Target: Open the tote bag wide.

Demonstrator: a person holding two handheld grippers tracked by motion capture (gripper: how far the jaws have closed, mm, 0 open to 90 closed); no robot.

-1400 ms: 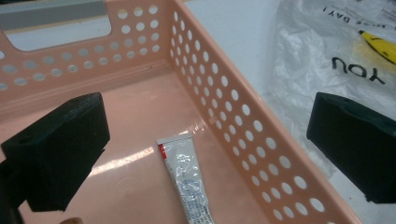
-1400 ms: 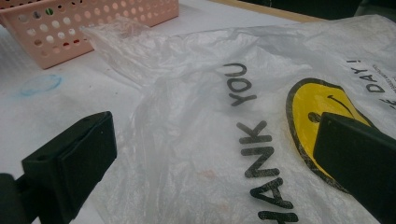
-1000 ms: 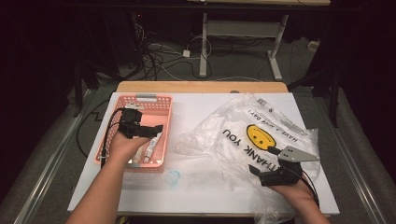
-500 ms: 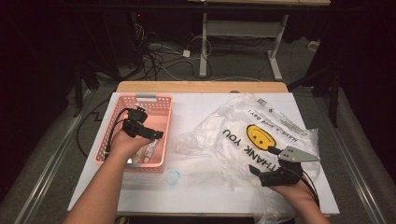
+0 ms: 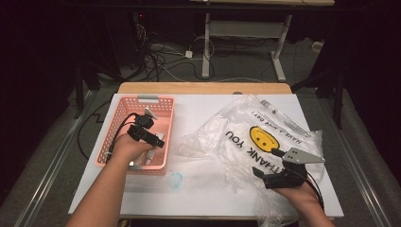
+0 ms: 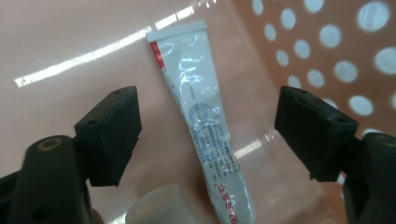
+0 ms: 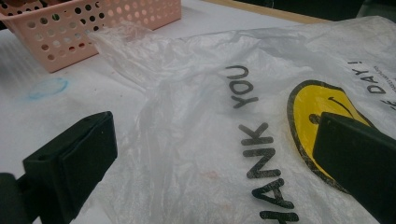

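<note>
A person's left gripper [image 5: 152,140] reaches down into a pink perforated plastic basket [image 5: 163,109] on the white table [image 5: 198,113], its black jaws straddling a slim white squeeze tube with grey and red print [image 6: 205,126]. In the left gripper view the tube lies flat on the basket's glossy floor, running lengthwise between the two pads, its crimped flat end beyond the fingertips and its lower end nearer the gripper's body. Clear floor shows on both sides of the tube, so neither pad touches it. The jaws have just been closing but stand well apart, gripping nothing. A white rounded cap-like object [image 6: 156,205] sits just beside the left pad, close to the tube's near end. The basket's holed wall [image 6: 327,42] rises beyond the right pad.

The right gripper [image 5: 269,165] hovers low over a crumpled translucent plastic bag printed with a yellow smiley face and "THANK YOU" [image 5: 265,137]. In the right gripper view its jaws are spread wide, the bag's lettering [image 7: 257,140] lying between and beyond the fingertips, the smiley by the right pad. Nothing is pinched. A faint blue ring mark [image 7: 46,87] shows on the table beyond the left pad, before the basket [image 7: 70,28].
</note>
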